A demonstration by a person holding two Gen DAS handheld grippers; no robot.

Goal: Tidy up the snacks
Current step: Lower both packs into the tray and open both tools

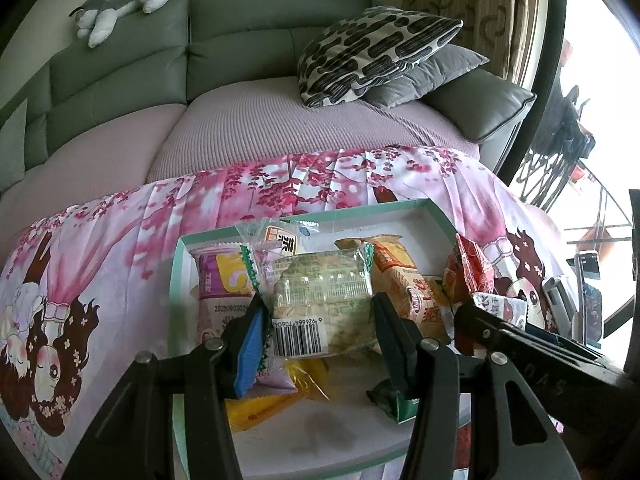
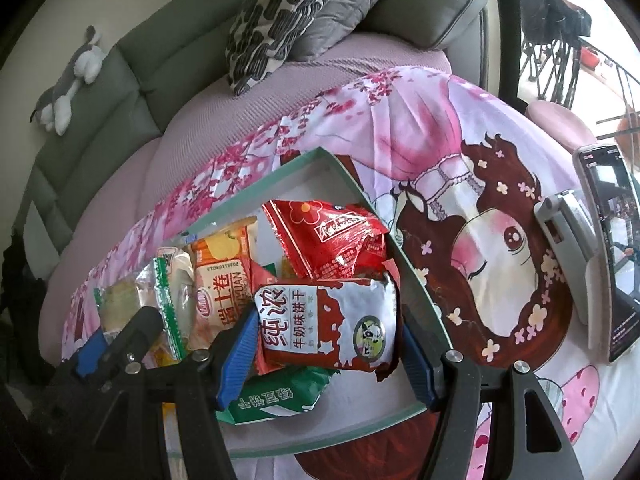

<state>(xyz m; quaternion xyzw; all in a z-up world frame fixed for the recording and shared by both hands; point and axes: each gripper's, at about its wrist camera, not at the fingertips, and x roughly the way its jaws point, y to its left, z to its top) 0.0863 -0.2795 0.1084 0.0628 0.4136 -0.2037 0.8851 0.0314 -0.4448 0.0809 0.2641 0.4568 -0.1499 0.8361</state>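
Note:
A shallow white box with a green rim point(image 1: 436, 214) point(image 2: 340, 168) lies on the pink printed cloth and holds several snack packets. My left gripper point(image 1: 316, 320) is shut on a clear green-edged biscuit packet point(image 1: 320, 292), held over the box. My right gripper point(image 2: 326, 334) is shut on a red and silver milk biscuit packet point(image 2: 332, 320), held over the box's right side. An orange egg-roll packet point(image 2: 224, 280) point(image 1: 404, 280), a red packet point(image 2: 328, 236), a green packet point(image 2: 276, 396) and a purple and yellow packet point(image 1: 220, 276) lie in the box. The left gripper shows at the lower left of the right wrist view point(image 2: 120, 340).
A phone on a grey stand point(image 2: 604, 248) stands at the right on the cloth. Behind the table is a grey-green sofa point(image 1: 240, 52) with patterned and grey cushions point(image 1: 372, 52) and a plush toy point(image 1: 120, 4) on its back. A window and balcony are at the right.

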